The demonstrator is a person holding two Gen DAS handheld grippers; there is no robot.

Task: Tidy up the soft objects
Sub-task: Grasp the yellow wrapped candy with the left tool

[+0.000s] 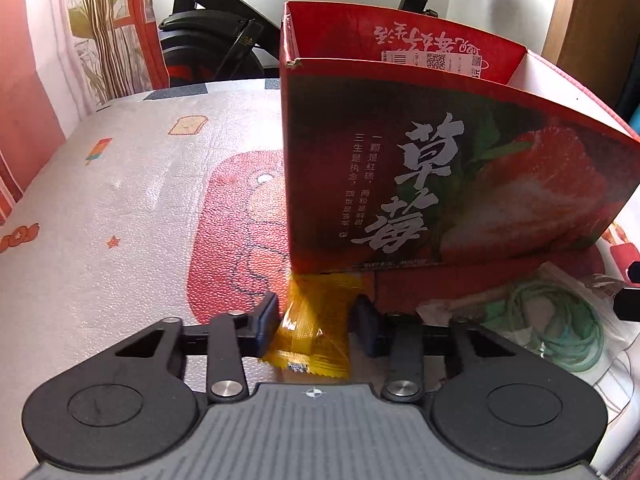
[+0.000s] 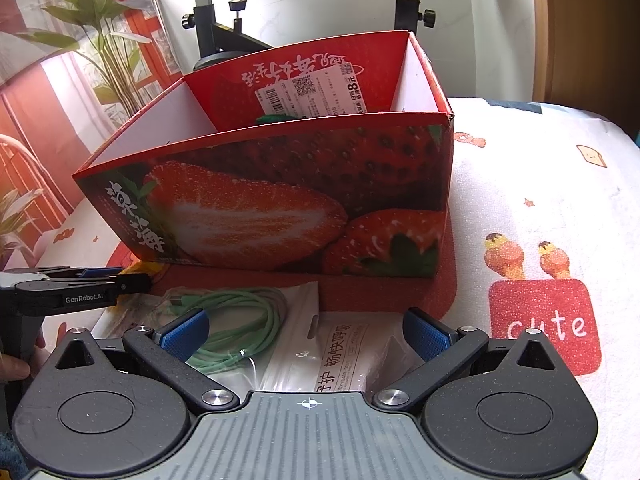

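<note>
Patterned foam mat [image 1: 120, 208] underfoot, exercise bike [image 1: 216, 36] and leafy curtain [image 2: 60, 60] behind; open-topped red strawberry box [image 2: 280, 200] standing mid-mat, something green just visible inside; clear bag with coiled green cable [image 2: 236, 320] and white printed packet [image 2: 340, 352] lying just before the box; right gripper [image 2: 306, 336] spread wide above them, holding nothing; left gripper [image 1: 316, 322] partly closed around yellow snack packet [image 1: 312, 332], one pad touching, other slightly apart.

Box [image 2: 280, 200], packets [image 2: 344, 344] on mat [image 2: 540, 184]
</note>
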